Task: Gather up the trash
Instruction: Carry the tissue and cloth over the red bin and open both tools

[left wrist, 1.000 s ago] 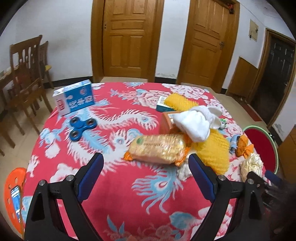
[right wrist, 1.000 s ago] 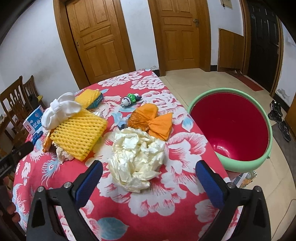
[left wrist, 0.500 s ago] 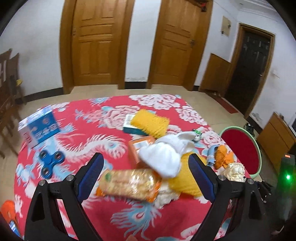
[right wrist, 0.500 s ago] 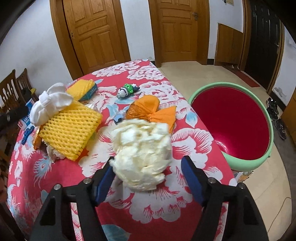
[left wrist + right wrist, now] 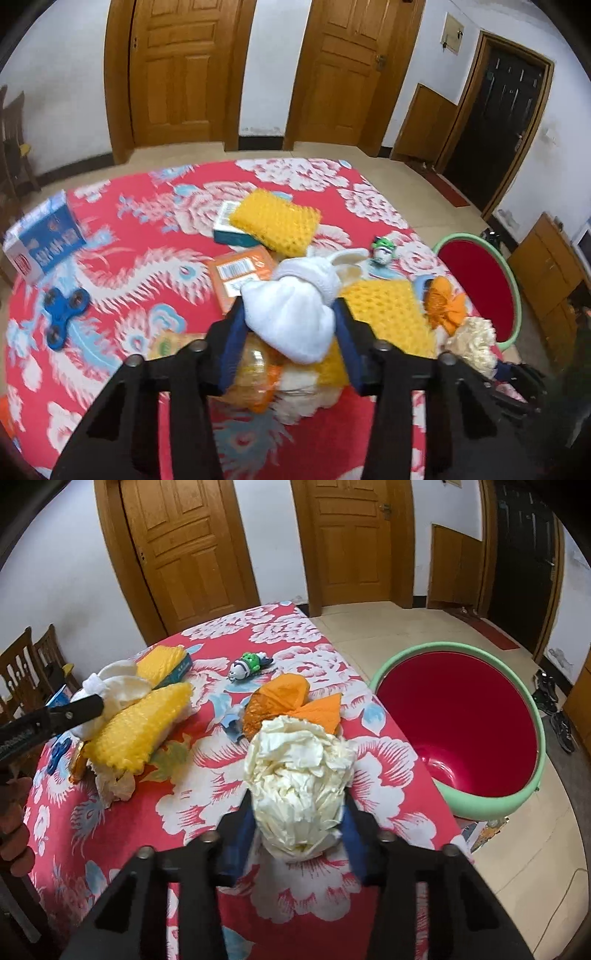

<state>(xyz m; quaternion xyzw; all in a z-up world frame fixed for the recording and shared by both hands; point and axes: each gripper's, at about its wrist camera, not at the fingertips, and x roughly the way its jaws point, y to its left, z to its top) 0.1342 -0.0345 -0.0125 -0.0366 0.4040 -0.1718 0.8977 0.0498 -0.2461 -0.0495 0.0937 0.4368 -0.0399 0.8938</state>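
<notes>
My left gripper [image 5: 288, 317] is shut on a white foam wad [image 5: 295, 314] above the pile on the red flowered table [image 5: 155, 229]. My right gripper [image 5: 297, 805] is shut on a crumpled cream paper ball [image 5: 299, 779], held just above the table near its right edge. The red bin with a green rim [image 5: 461, 727] stands on the floor right of the table; it also shows in the left wrist view [image 5: 480, 288]. Yellow foam nets [image 5: 384, 317] [image 5: 275, 219], an orange net bag [image 5: 291, 705] and a snack packet [image 5: 251, 369] lie on the table.
A blue and white box [image 5: 40, 243], a blue fidget spinner [image 5: 62, 314], an orange box [image 5: 240, 273], a teal box [image 5: 229, 232] and a small green toy [image 5: 249, 664] lie on the table. Chairs [image 5: 29, 664] stand at left. Wooden doors are behind.
Both grippers closed: the left moved right over the pile and took the white foam wad; the right closed on the paper ball and lifted it slightly.
</notes>
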